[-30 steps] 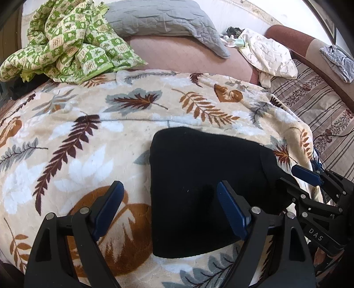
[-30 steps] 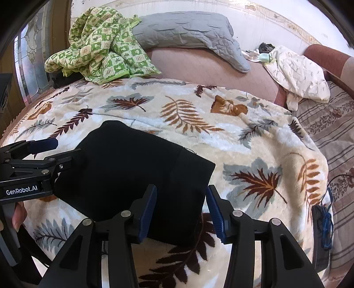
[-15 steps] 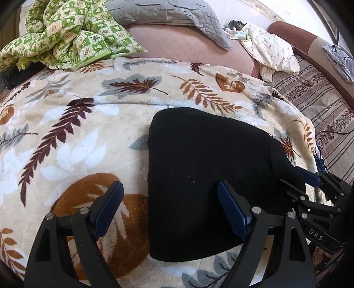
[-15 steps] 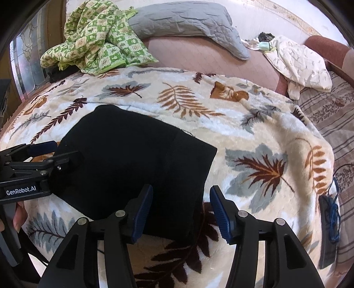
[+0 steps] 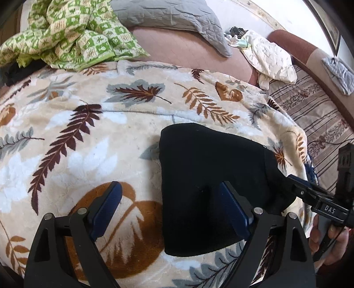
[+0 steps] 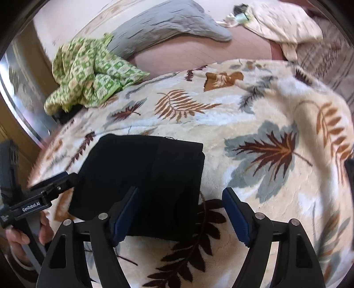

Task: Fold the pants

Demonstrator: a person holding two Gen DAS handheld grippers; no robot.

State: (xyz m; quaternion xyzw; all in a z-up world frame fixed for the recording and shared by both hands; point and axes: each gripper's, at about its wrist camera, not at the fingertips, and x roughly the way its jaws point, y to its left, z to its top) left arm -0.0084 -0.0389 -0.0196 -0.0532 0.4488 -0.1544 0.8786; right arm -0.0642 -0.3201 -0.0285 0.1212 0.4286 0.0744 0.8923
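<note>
- Lying folded into a compact dark bundle, the black pants (image 5: 212,177) rest on the leaf-print blanket (image 5: 93,141) that covers the bed; in the left wrist view they fill the area from centre toward 4 o'clock, with one straight folded edge running down at 6 o'clock
- left hand-held gripper (image 5: 170,208) hovers just above the near edge of the pants, released, its blue-padded fingers (image 5: 106,206) spread wide; one pad sits over the blanket, the other over the black cloth; whether either pad touches the fabric cannot be told
- right hand-held gripper (image 6: 179,215) is likewise released, jaws wide apart; its left pad hangs over the pants (image 6: 143,172), its right pad over the blanket (image 6: 265,155) at 5 o'clock
- seen from the left wrist, the right hand-held gripper (image 5: 309,192) comes in at 4 o'clock beside the far corner of the pants
- green checked cloth (image 5: 66,33) lies bunched at 11 o'clock; grey pillow (image 5: 172,15) at 12 o'clock; cream garment (image 5: 272,57) at 1 o'clock, well apart from the pants
</note>
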